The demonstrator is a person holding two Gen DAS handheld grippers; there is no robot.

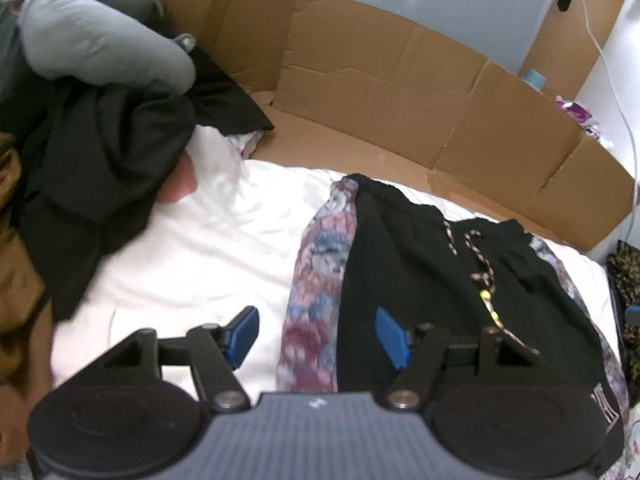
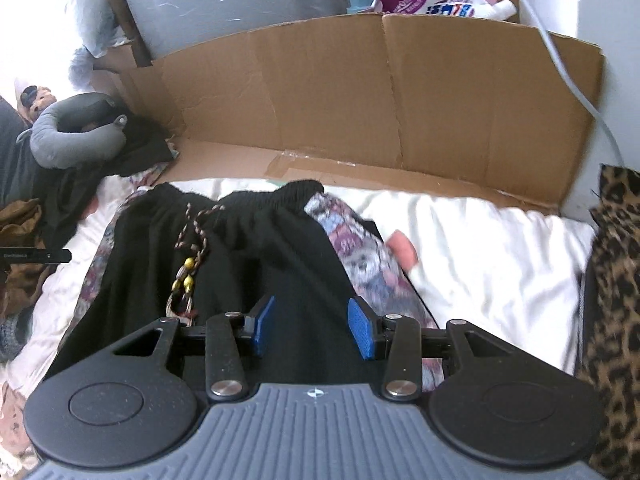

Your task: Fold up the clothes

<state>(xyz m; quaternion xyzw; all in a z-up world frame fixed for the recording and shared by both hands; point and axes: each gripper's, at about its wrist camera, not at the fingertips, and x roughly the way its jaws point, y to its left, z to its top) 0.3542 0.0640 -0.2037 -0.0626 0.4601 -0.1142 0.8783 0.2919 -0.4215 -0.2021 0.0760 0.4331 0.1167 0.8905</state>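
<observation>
A white sheet (image 1: 192, 264) covers the bed and fills the middle of both views. Flat on it lie the black shorts (image 2: 256, 248) with patterned side panels, waistband toward the top of the frame, their braided drawstring (image 2: 192, 240) resting on the black front. A heap of dark clothes (image 1: 100, 168) sits on the sheet at the left edge, a grey neck pillow (image 1: 92, 36) on top. Flattened cardboard (image 2: 360, 100) stands along the bed's upper edge — a leopard-print fabric (image 2: 616, 280) lies at the right.
</observation>
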